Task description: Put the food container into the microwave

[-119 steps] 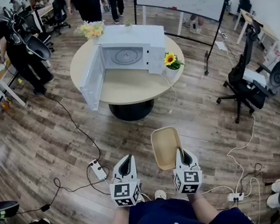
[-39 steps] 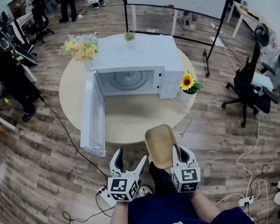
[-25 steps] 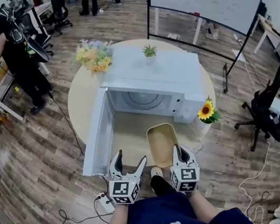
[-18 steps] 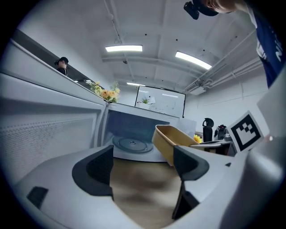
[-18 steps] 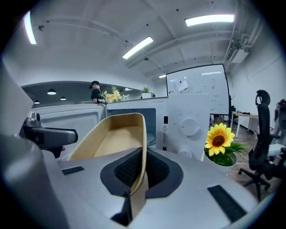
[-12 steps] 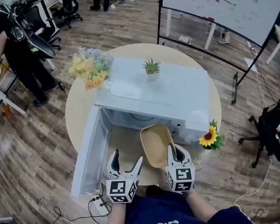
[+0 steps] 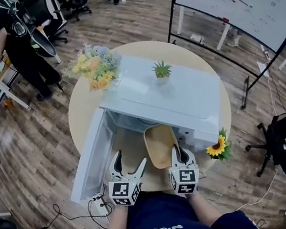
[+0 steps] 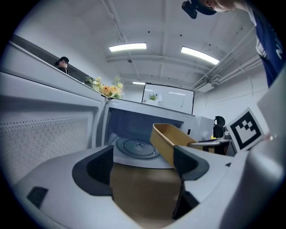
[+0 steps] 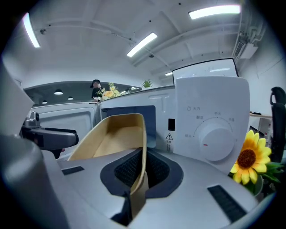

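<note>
Table (image 7: 85,113) with sunflower (image 7: 216,149), open microwave (image 7: 173,97); right gripper (image 7: 178,154) pinches food container (image 7: 160,144); left gripper (image 7: 129,161) gapes, seemingly empty.

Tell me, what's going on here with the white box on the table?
A person holds a gripper in each hand. The right gripper has its fingers shut on the wall of a tan oval food container, held at the mouth of the open white microwave on the round wooden table. The left gripper is open and empty beside it.
</note>
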Action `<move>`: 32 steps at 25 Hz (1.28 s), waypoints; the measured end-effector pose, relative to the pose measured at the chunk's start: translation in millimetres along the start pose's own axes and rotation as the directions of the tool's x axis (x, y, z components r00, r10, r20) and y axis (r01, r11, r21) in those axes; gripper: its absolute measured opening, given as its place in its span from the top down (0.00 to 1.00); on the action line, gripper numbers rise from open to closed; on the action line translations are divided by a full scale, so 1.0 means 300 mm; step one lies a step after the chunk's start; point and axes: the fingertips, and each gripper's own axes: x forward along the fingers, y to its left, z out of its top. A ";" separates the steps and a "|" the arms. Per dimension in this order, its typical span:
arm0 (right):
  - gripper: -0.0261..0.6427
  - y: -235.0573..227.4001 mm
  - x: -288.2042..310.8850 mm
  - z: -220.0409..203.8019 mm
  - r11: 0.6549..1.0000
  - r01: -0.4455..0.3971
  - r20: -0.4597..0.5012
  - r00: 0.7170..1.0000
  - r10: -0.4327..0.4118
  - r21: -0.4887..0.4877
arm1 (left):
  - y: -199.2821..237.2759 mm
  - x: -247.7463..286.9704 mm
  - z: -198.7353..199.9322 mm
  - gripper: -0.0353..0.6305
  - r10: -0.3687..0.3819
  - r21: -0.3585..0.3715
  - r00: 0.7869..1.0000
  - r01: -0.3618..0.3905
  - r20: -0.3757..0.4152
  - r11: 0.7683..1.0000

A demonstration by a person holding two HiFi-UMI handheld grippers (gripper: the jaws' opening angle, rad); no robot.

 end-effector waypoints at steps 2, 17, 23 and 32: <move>0.94 0.011 0.016 0.006 1.000 0.001 0.001 1.000 -0.001 0.003 | 0.008 0.002 -0.005 0.33 -0.007 0.003 1.000 0.007 -0.013 1.000; 0.94 0.052 0.224 0.065 0.993 0.113 0.006 0.994 -0.113 0.035 | 0.076 0.023 0.021 0.33 -0.091 0.006 0.995 0.092 -0.045 0.996; 0.94 0.041 0.326 0.108 0.985 0.170 0.035 0.985 -0.171 0.043 | 0.103 0.041 0.046 0.33 -0.114 0.017 0.993 0.114 -0.033 0.993; 0.94 0.000 0.425 0.084 0.968 0.246 0.009 0.969 -0.247 0.046 | 0.099 0.070 0.040 0.33 -0.169 0.028 0.984 0.171 -0.063 0.985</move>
